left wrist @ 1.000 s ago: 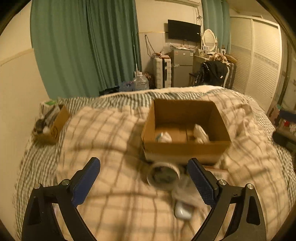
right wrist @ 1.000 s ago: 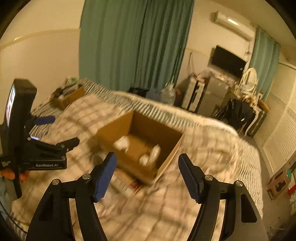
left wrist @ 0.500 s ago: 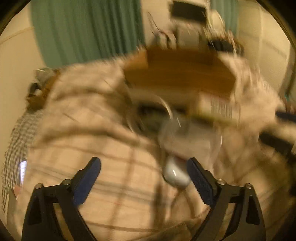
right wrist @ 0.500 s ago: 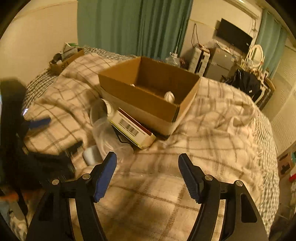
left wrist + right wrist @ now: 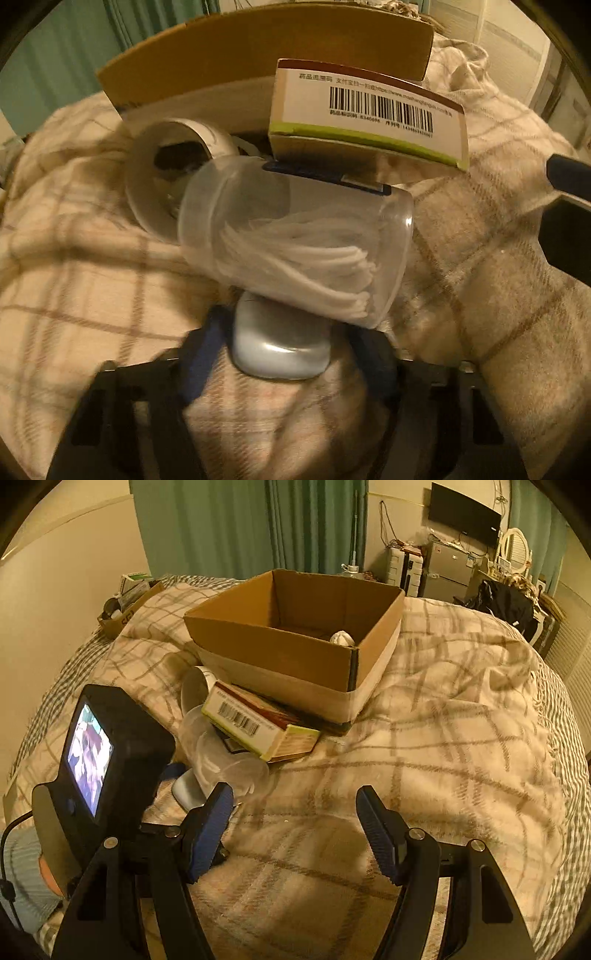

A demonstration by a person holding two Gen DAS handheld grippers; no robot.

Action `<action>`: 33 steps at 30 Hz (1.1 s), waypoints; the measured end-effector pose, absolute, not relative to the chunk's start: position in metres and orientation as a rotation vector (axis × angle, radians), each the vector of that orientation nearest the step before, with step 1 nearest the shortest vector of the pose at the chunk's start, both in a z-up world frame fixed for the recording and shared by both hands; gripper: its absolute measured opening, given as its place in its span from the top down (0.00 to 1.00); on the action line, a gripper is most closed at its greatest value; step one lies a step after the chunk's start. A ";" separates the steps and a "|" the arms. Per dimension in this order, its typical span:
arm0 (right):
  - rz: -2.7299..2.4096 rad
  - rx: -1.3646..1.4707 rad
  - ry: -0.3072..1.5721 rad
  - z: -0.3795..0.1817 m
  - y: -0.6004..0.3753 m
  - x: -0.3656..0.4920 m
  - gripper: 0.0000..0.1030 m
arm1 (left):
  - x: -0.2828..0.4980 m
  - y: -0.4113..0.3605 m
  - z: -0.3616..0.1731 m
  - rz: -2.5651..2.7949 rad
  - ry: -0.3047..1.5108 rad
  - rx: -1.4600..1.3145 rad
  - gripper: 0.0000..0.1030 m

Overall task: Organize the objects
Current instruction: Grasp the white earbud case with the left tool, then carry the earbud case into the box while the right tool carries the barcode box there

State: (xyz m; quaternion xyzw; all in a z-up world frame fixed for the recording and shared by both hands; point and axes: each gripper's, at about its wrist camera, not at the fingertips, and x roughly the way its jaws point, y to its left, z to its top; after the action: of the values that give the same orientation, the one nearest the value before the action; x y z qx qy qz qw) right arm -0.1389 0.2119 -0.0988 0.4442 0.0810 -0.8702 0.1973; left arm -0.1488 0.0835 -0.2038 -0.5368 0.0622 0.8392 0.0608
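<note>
My left gripper (image 5: 286,349) is low on the bed with its blue fingers on either side of a small silver-grey case (image 5: 280,349); I cannot tell whether they press it. A clear jar of cotton swabs (image 5: 295,240) lies on its side just beyond, beside a white tape roll (image 5: 170,177) and a barcode carton (image 5: 369,114). The cardboard box (image 5: 295,635) stands behind them. My right gripper (image 5: 295,823) is open and empty over the blanket, right of the jar (image 5: 221,749).
A plaid blanket (image 5: 443,720) covers the bed. A small box of items (image 5: 125,605) sits at the bed's far left by the wall. Green curtains, a fridge and a TV stand behind. The left gripper's body with its screen (image 5: 99,768) shows in the right wrist view.
My left gripper has dropped down and forward to the pile, and its fingers have narrowed around the silver case. My right gripper has moved closer to the box and lower over the blanket.
</note>
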 end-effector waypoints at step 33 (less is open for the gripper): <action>-2.380 1.218 0.747 -0.115 0.112 -0.185 0.27 | -0.154 -0.021 -0.119 2.808 -0.017 -1.400 0.52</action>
State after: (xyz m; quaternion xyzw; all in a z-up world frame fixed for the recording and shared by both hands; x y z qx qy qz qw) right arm -0.1847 0.1122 -0.1154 0.4314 0.2645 -0.8431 0.1821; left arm -0.1537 -0.0214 -0.1194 -0.4460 -0.0055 0.8950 0.0019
